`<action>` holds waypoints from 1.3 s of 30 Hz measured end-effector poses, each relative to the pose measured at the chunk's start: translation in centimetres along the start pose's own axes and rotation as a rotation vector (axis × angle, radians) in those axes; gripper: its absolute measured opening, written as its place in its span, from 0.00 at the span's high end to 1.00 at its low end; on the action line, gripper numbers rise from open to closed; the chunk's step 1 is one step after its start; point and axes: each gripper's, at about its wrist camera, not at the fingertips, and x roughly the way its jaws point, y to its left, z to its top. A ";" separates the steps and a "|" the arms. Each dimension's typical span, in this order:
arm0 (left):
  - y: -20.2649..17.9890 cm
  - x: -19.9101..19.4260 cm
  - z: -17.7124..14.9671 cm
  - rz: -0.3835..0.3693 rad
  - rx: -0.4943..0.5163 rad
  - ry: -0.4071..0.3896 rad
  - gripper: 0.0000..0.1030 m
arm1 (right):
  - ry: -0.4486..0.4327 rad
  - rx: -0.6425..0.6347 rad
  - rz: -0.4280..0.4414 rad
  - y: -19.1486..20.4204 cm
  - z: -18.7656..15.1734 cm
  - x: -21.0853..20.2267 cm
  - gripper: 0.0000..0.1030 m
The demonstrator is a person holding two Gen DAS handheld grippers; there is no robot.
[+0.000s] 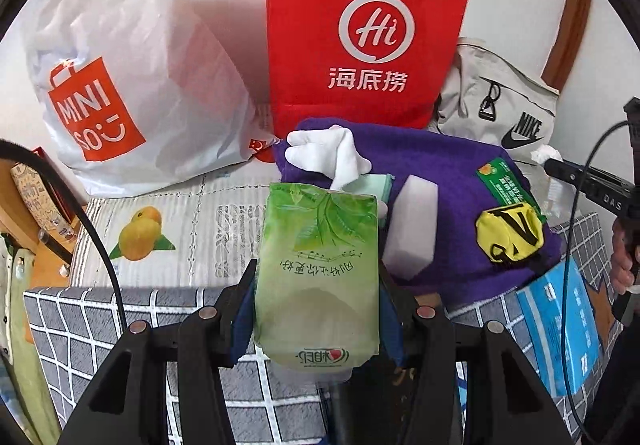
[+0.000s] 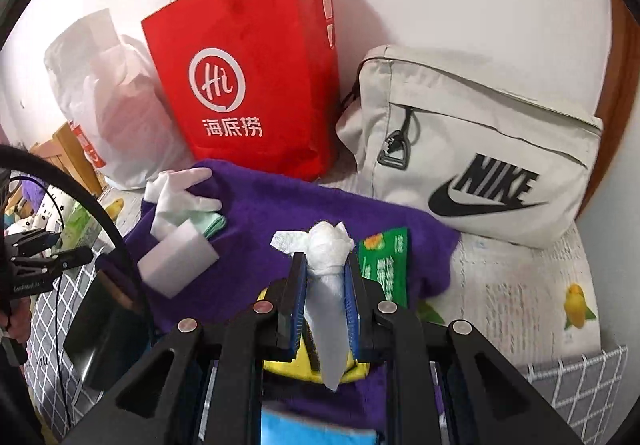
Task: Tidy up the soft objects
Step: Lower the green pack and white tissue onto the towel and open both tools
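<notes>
Softness and lightness are judged of the green tissue pack (image 1: 318, 269), clamped mid-body by the left gripper (image 1: 316, 285), and the crumpled white tissue wad (image 2: 328, 245), pinched by the right gripper (image 2: 326, 277).

Hidden behind the green tissue pack (image 1: 318, 269): part of the white glove (image 1: 332, 157) and most of a pale green cloth (image 1: 378, 181) on the purple towel (image 1: 448, 165). Cut off at the right picture edge in the left wrist view: the right gripper (image 1: 548, 165), only one dark finger showing, and a blue box (image 1: 560, 325) at the bed's near edge. Covered by the right gripper's frame in the right wrist view: most of the yellow pouch (image 2: 280, 363) and the green packet's (image 2: 386, 265) lower end. Blurred: Nike bag (image 2: 480, 149) lettering. Too small to read: print on the green packet. Cut off at top: red paper bag (image 1: 360, 25).
</notes>
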 end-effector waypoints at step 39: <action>-2.5 8.5 2.9 -0.084 -0.008 0.126 0.51 | 0.101 -0.021 0.021 -0.7 1.1 3.3 0.49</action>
